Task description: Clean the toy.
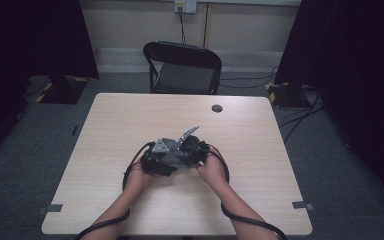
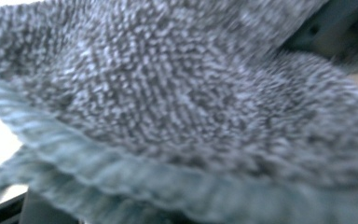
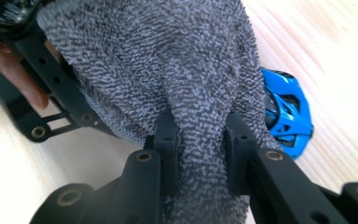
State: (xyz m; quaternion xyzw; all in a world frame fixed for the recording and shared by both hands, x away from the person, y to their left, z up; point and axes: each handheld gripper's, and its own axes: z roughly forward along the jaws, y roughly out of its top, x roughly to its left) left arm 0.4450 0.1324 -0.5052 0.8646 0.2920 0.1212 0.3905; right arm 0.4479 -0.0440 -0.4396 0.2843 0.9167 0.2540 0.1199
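Seen from the high view, a person's two forearms reach in from the bottom edge and meet near the middle of a pale wooden table (image 1: 130, 120), where the left gripper (image 1: 161, 159) and the right gripper (image 1: 196, 149) sit bunched close together, each trailing a black cable across the tabletop; the jaws themselves are too small and dark there to read. A black folding chair (image 1: 182, 67) stands beyond the far edge, and a small dark round disc (image 1: 217, 108) lies on the table near that edge. In the left gripper view, a grey terry cloth (image 2: 191, 93) with a paler ribbed hem lies right across the lens, blurred; whether this claw pinches the cloth cannot be told from the pictures. In the right gripper view, the right gripper (image 3: 200, 140) has its two black jaws pressed in on a gathered fold of the same cloth (image 3: 168, 60), pinching it tight between them. Under the cloth's edge, a blue toy car (image 3: 286, 116) rests on the table, partly covered, while the black frame of the other gripper (image 3: 42, 88) reaches in at upper left against the cloth, a fingertip beside it.
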